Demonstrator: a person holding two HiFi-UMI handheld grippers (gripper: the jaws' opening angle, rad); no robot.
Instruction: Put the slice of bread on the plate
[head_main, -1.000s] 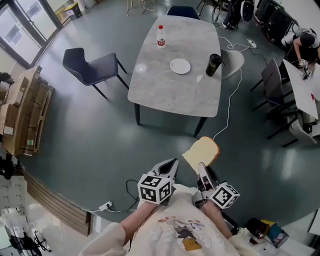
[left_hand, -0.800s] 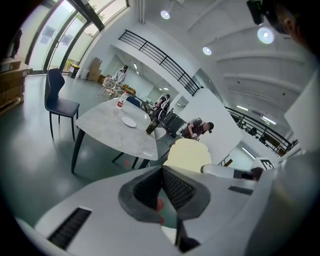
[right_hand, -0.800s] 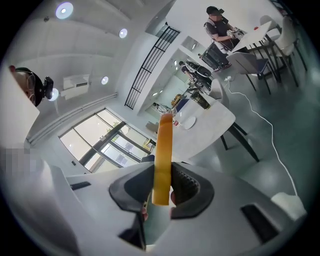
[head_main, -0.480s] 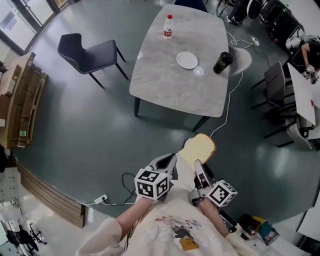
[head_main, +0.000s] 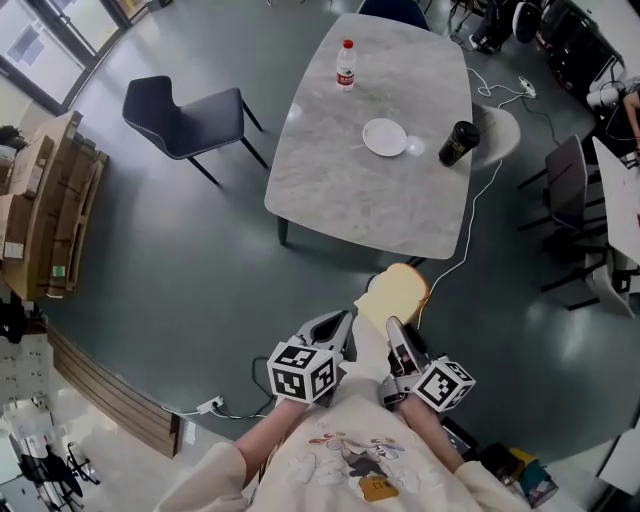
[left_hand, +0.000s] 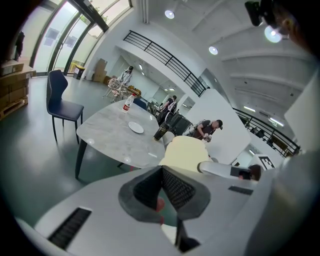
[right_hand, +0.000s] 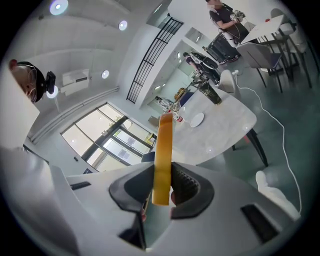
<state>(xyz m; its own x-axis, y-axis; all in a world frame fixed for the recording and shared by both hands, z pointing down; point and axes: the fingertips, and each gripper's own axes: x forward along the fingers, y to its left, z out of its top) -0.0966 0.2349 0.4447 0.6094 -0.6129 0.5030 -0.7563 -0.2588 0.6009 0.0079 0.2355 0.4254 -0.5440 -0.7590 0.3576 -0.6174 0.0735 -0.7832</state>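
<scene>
Holding my left gripper (head_main: 345, 320) with its jaws pressed together on nothing, I keep the slice of bread (head_main: 393, 297) clenched on edge in my right gripper (head_main: 392, 328) just beside it, the slice rising past the jaw tips. Against a second ago, the table (head_main: 330, 190) has drawn nearer, its near edge now close to the bread. The plate (head_main: 385, 137) lies on it left of the dark cup (head_main: 459, 143), well apart from the slice.

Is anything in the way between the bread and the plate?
Nothing visible. The slice of bread, clamped in the right gripper, is short of the table; the tabletop before the plate is bare. The cup stands beside the plate, the bottle beyond it.
</scene>
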